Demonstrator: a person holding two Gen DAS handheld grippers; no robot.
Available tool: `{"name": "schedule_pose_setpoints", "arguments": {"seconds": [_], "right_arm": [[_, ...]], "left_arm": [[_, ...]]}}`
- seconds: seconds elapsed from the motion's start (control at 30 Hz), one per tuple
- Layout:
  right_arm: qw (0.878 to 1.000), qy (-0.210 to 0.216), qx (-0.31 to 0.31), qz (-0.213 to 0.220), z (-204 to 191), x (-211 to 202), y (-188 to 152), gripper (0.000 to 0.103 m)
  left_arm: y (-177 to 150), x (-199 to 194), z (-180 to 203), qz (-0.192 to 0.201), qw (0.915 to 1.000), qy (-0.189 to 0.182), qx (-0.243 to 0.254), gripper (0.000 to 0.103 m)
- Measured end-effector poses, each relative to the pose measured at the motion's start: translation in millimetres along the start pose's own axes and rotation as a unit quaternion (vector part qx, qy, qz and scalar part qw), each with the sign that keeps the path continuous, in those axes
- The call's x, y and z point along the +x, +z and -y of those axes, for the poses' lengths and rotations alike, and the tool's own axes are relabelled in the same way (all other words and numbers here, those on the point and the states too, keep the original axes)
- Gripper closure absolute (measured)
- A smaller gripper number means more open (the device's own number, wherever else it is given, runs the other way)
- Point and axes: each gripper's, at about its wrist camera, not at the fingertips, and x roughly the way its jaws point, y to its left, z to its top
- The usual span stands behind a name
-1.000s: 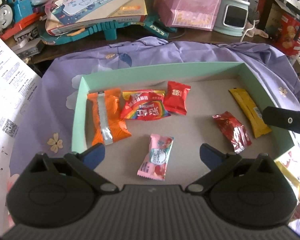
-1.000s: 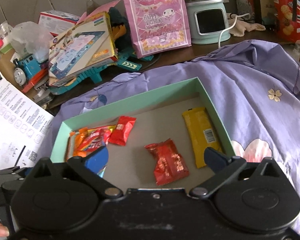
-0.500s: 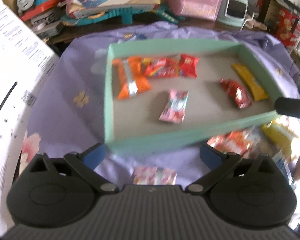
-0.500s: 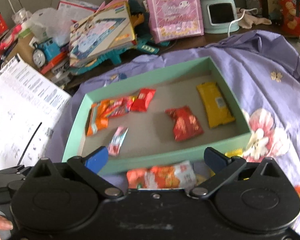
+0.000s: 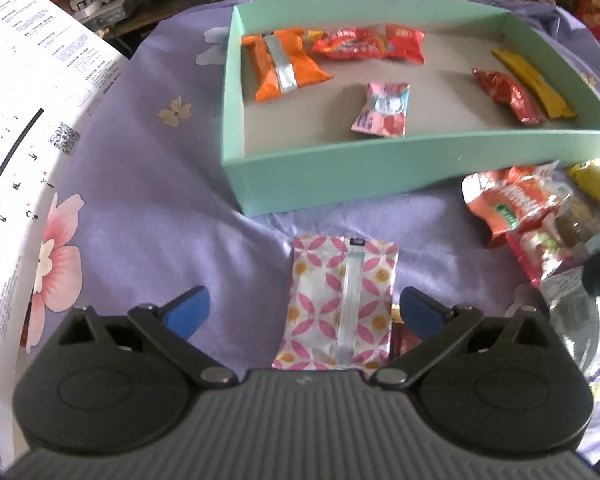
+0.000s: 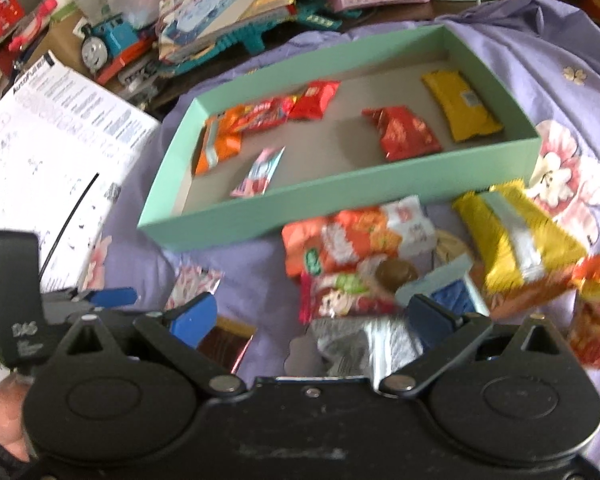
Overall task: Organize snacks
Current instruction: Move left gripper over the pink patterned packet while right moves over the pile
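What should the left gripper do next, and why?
Probably ease down and close on the pink-patterned packet: it lies on the purple cloth outside the green box, centred between the open left gripper, with nothing held.

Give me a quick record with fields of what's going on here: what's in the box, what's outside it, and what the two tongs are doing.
Container: mint green box on a purple floral cloth
Inside the box: orange packet, pink candy packet, dark red packet, yellow bar, and two red packets at the back
Outside the box: pink-patterned white packet, plus a loose pile of snacks
Left tongs: open, either side of the pink-patterned packet, not gripping
Right tongs: open, over the pile, holding nothing
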Motion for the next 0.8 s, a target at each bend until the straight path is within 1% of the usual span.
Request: {"name": "schedule_pose_setpoints", "arguments": {"seconds": [0.13, 0.27, 0.3, 0.33, 0.4, 0.47, 0.53, 0.57, 0.63, 0.7, 0.8], "right_arm": [[1.000, 0.012, -0.021, -0.009, -8.4, -0.2, -9.1, 0.000], [0.998, 0.043, -0.026, -0.032, -13.5, 1.7, -19.6, 0.001], [0.998, 0.046, -0.027, -0.038, -14.8, 3.3, -22.4, 0.003], [0.998, 0.046, -0.030, -0.044, -16.4, 4.3, -24.7, 0.007], [0.996, 0.044, -0.046, -0.054, -19.9, 5.7, -29.5, 0.010], [0.995, 0.045, -0.067, -0.058, -23.6, 2.7, -34.2, 0.018], [0.993, 0.049, -0.084, -0.064, -25.9, -0.3, -39.0, 0.021], [0.992, 0.049, -0.094, -0.069, -27.3, -0.6, -41.3, 0.026], [0.989, 0.043, -0.115, -0.081, -30.1, 2.2, -44.9, 0.031], [0.986, 0.033, -0.140, -0.085, -34.1, 4.3, -48.7, 0.033], [0.981, 0.032, -0.167, -0.091, -39.9, 5.6, -50.2, 0.036]], "left_arm": [[-3.8, 6.6, -4.2, 0.000, 1.0000, 0.009, 0.000, 0.000], [-7.0, 9.3, -19.8, 0.000, 0.9997, 0.002, -0.023, 0.000], [-8.8, 9.7, -24.7, 0.000, 0.9995, -0.001, -0.032, 0.000], [-10.2, 9.9, -28.3, 0.000, 0.9993, -0.004, -0.037, 0.000], [-13.7, 9.7, -34.6, 0.000, 0.9989, -0.007, -0.046, 0.000], [-18.4, 9.8, -41.0, 0.001, 0.9985, -0.007, -0.054, 0.000], [-23.4, 9.8, -47.3, 0.003, 0.9980, -0.011, -0.063, 0.000], [-25.2, 8.8, -48.8, 0.005, 0.9979, -0.009, -0.064, 0.000], [-28.2, 7.4, -50.3, 0.008, 0.9977, -0.008, -0.067, 0.000], [-31.0, 6.1, -50.9, 0.011, 0.9974, -0.006, -0.071, 0.000], [-34.2, 3.8, -51.2, 0.011, 0.9972, -0.003, -0.073, 0.000]]}}
